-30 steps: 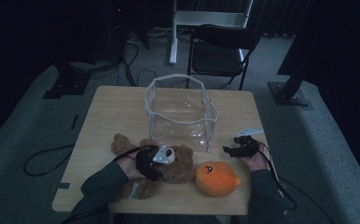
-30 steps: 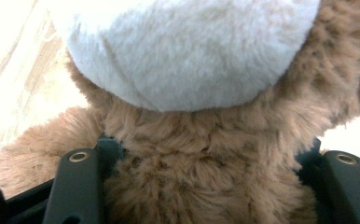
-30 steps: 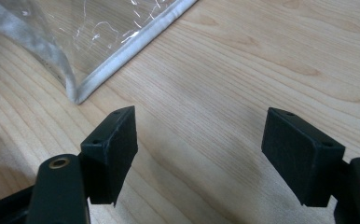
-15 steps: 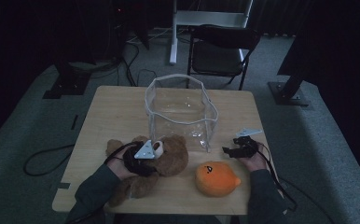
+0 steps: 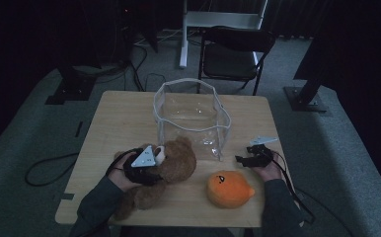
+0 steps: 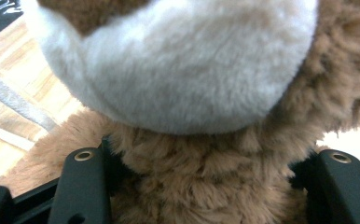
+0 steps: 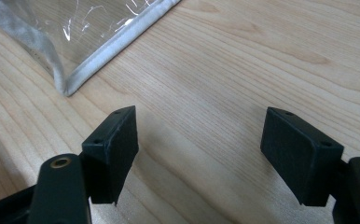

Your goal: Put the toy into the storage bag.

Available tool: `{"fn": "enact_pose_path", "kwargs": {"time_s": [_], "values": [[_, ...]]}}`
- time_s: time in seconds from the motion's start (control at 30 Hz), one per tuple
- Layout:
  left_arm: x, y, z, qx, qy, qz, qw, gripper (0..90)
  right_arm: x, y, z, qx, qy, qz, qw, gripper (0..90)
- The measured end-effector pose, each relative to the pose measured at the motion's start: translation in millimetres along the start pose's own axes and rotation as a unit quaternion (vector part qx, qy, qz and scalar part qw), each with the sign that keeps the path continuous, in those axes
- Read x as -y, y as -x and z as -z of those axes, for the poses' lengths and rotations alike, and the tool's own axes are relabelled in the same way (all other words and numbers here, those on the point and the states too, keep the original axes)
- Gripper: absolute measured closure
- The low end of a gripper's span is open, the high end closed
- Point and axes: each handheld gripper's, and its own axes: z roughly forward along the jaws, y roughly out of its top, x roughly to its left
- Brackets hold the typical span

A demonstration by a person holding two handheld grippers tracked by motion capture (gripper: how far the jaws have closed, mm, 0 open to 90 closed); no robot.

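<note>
Fingers (image 6: 206, 186) of left gripper clamp brown teddy bear (image 5: 176, 165).

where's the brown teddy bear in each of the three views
High view: the brown teddy bear lies at the table's near left, in front of the clear bag, with the left tool on it.
Left gripper view: it spreads across the frame, its fur pressed between the two black jaws.
Right gripper view: not in it.
Shared landmark: the wooden table, pale planks in every view.
</note>
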Motion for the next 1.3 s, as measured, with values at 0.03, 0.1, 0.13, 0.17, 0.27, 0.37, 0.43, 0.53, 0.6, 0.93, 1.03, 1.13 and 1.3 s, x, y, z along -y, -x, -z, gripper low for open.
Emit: {"fn": "enact_pose_path", "kwargs": {"time_s": [0.03,0.1,0.13,0.17,0.27,0.37,0.43,0.53,0.6,0.93,1.03,1.13,1.3], "values": [[0.2,0.0,1.3,0.0,0.004,0.002,1.0,39.3,0.0,0.0,-0.1,0.0,0.0,0.0,1.0,26.4],[0.6,-1.0,3.7,0.004,0.012,0.004,0.9999,39.3,0.1,0.0,-0.1,0.0,0.001,0.0,1.0,26.4],[0.8,-1.6,4.8,0.007,0.014,0.006,0.9999,39.3,0.1,-0.1,-0.2,0.0,0.001,0.0,1.0,26.4],[0.9,-2.0,5.4,0.008,0.017,0.007,0.9998,39.3,0.1,-0.2,-0.2,0.0,0.001,0.001,1.0,26.4],[1.1,-2.8,7.2,0.009,0.021,0.012,0.9997,39.3,0.3,-0.2,-0.2,0.0,0.001,0.001,1.0,26.4],[1.0,-3.5,8.8,0.009,0.023,0.019,0.9995,39.2,0.5,-0.1,-0.2,0.001,0.002,0.003,1.0,26.4],[0.8,-4.3,9.9,0.01,0.023,0.023,0.9994,39.1,0.6,-0.3,-0.3,0.002,0.001,0.005,1.0,26.3],[1.3,-5.0,11.7,0.011,0.027,0.028,0.9992,39.1,0.8,-0.3,-0.2,0.002,0.002,0.005,1.0,26.4],[1.8,-5.5,13.0,0.012,0.03,0.03,0.999,39.1,0.9,-0.2,-0.2,0.001,0.002,0.006,1.0,26.3],[3.7,-5.9,21.5,-0.001,0.049,0.032,0.9983,39.2,1.2,-2.0,-1.1,0.007,0.003,0.012,0.9999,26.2],[4.3,-6.7,24.8,-0.005,0.054,0.036,0.9979,39.3,1.2,-2.1,-1.2,0.007,0.003,0.013,0.9999,26.2],[5.0,-7.8,27.6,-0.007,0.06,0.04,0.9974,39.3,1.3,-2.2,-1.5,0.008,0.004,0.013,0.9999,26.2],[5.6,-9.1,30.9,-0.012,0.067,0.045,0.9967,39.3,1.3,-2.3,-1.6,0.008,0.005,0.013,0.9999,26.2]]}}
